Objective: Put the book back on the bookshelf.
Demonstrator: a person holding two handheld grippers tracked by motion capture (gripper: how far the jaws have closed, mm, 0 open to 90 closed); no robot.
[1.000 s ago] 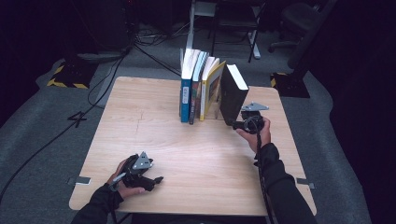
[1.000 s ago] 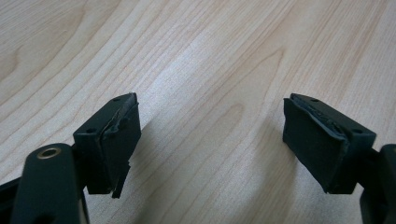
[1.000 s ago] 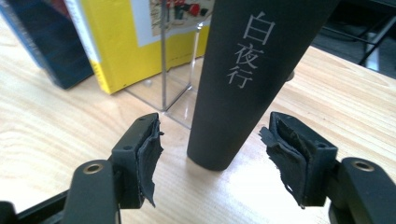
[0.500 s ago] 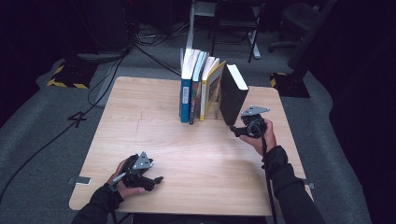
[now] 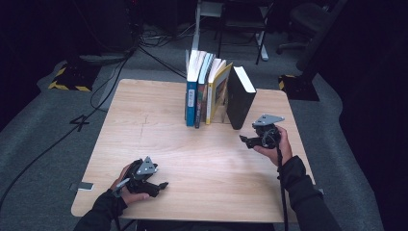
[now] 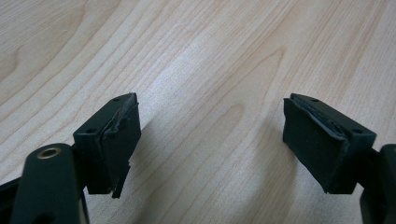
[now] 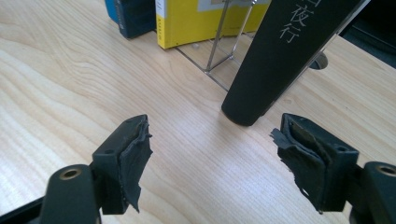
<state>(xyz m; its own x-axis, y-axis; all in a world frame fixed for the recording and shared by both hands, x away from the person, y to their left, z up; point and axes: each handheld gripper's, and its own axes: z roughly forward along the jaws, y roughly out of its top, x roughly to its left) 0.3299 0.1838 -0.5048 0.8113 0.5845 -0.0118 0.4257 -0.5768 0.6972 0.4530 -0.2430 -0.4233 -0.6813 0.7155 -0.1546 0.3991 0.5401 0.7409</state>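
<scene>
Now I count five books on the table [image 5: 144, 139]; the black book [image 5: 239, 98] stands last. My right gripper [image 5: 246, 140], just beside it, has been opening, empty. My left gripper [image 5: 161, 186] is spread over bare wood.

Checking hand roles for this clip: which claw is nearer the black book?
Right. The right claw sits just in front of the black book, jaws open and apart from it; the left claw rests near the table's front edge.

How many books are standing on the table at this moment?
4. A blue book stands at the left of the row, a dark one next, then a yellow one, and a black book leans at the right. Thinner ones may be hidden between them.
</scene>
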